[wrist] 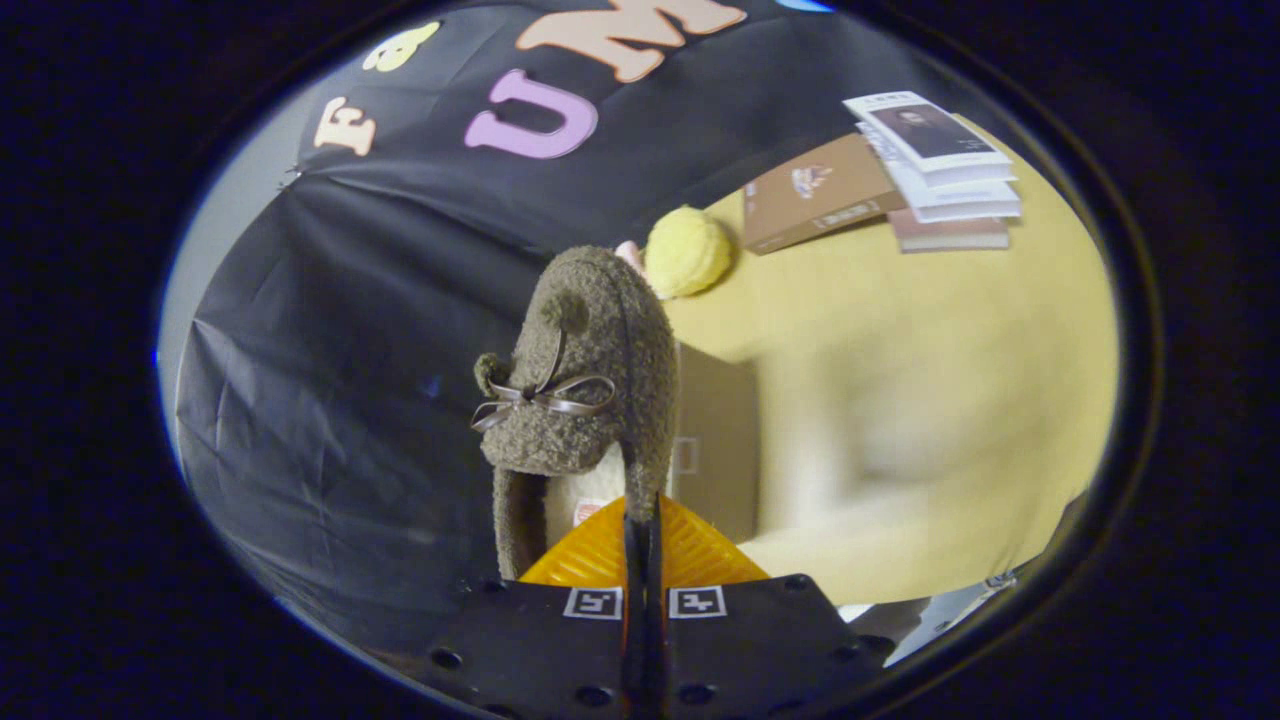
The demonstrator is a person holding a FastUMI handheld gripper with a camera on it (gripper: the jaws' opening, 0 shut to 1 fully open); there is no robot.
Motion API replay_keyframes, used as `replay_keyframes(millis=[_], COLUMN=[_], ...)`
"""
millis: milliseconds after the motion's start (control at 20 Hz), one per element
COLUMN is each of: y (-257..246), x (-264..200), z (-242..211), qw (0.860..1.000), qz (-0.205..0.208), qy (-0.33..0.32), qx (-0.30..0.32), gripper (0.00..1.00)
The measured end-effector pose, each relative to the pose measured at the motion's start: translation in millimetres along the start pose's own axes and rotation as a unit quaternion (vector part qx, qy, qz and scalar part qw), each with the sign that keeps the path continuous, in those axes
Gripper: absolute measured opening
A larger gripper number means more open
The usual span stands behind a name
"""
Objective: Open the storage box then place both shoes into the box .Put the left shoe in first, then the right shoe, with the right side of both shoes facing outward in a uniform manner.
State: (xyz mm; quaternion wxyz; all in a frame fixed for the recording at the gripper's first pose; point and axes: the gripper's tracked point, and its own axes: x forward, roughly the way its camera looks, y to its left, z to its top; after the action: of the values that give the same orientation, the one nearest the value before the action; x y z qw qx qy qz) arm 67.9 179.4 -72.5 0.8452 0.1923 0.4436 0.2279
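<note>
Your tongs (642, 530) are nearly closed, the two fingers standing side by side with only a thin slit between them, and they have the side wall of the brown fleecy slipper (585, 390) pinched in that slit. Both fingers press on the slipper's edge near its heel end, so it hangs lifted in front of you with its toe pointing away from the fingers and its opening turned to your left. You can see the small ribbon bow (540, 398) on its upper, with a fuzzy pompom on each side of it, and the pale lining down inside, close to the fingers.

Beyond the slipper's toe sits a fluffy yellow thing (687, 252), seemingly touching the toe from this angle; whether it is the second shoe you cannot tell from here. It rests on the bench, which is covered with a yellow cloth (900, 380). Just behind the slipper, to its right, is a pale beige box (715, 450) standing against the edge of the bench; whether it is open cannot be made out. Further along the bench lie a brown book (815, 190) and, beside it, a small stack of books (940, 170)
</note>
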Motion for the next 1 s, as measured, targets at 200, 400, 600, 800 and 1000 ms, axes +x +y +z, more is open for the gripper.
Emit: replay_keyframes(millis=[200,400,600,800,1000], y=[34.4,27.8,-6.6,-25.3,-25.9], x=[53.9,102.3,134.5,148.5,152.2], z=[-26.8,-38.6,-47.5,-54.1,-52.0], qw=[0.999,0.997,0.990,0.981,0.977], qz=[0.007,-0.040,-0.124,-0.171,-0.189], qy=[0.050,0.051,0.044,0.049,0.038], qx=[-0.019,-0.028,-0.056,-0.074,-0.093], gripper=[0.03,0.03,0.03,0.03,0.04])
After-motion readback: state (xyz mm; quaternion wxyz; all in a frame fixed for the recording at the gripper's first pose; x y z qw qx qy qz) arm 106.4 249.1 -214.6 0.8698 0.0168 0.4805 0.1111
